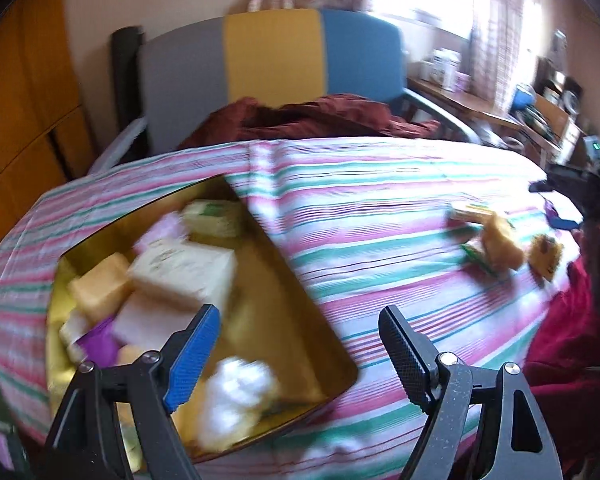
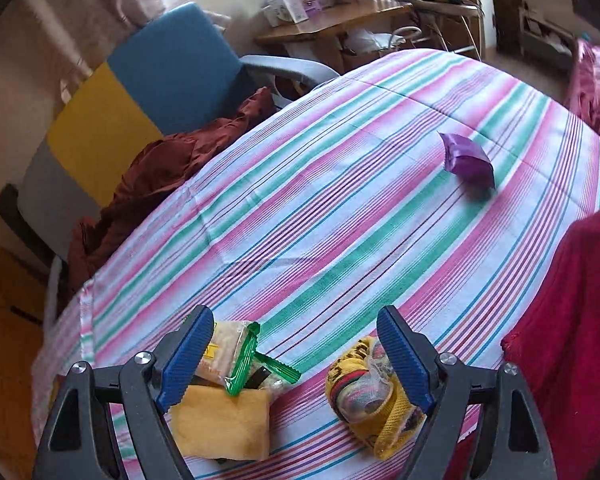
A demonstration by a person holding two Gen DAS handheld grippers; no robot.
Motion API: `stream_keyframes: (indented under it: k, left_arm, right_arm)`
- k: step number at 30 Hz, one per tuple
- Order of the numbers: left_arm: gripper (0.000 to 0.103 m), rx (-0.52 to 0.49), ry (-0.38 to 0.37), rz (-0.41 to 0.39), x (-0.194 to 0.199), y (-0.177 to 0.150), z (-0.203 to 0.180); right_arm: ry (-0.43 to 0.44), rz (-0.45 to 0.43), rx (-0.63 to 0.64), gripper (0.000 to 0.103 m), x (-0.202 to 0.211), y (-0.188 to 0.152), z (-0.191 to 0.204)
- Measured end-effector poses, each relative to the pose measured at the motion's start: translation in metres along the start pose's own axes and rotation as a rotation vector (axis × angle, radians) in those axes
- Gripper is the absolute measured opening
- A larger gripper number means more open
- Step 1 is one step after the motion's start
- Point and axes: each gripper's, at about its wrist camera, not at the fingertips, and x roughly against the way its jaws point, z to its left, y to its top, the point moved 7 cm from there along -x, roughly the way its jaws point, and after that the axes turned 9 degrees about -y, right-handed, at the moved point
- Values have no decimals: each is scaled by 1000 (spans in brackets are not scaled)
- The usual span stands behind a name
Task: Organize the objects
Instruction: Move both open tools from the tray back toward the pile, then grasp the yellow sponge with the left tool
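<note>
A gold tin (image 1: 300, 320) lies on the striped tablecloth (image 1: 380, 208), holding several wrapped snack packets (image 1: 184, 268) and a white crumpled wrapper (image 1: 236, 396). My left gripper (image 1: 296, 344) hovers open over the tin's near corner, nothing between its fingers. Loose snacks (image 1: 500, 244) lie at the far right of that view. In the right wrist view my right gripper (image 2: 296, 344) is open just above a green-edged cracker packet (image 2: 236, 356), a yellow packet (image 2: 224, 424) and a yellow patterned packet (image 2: 364, 392). A purple packet (image 2: 468, 160) lies farther off on the cloth.
A chair (image 1: 272, 68) with grey, yellow and blue panels stands behind the table, a dark red cloth (image 1: 308, 116) on its seat. A red fabric (image 2: 572, 320) covers the table's right side. A cluttered wooden shelf (image 2: 340, 20) stands by the window.
</note>
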Motion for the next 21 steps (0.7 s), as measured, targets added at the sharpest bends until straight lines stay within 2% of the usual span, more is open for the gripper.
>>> stream_keyframes:
  k: [7, 12, 18, 21]
  left_arm:
    - [82, -112, -114, 28, -40, 34, -64]
    - [83, -191, -237, 78, -73, 54, -119]
    - [85, -259, -322, 122, -105, 60, -174]
    - [88, -299, -334, 131, -115, 61, -193]
  right_arm:
    - [44, 25, -13, 85, -1, -2, 3]
    - [56, 43, 11, 85, -7, -1, 10]
    - [82, 49, -13, 85, -7, 1, 5]
    - [98, 53, -26, 85, -6, 2, 3]
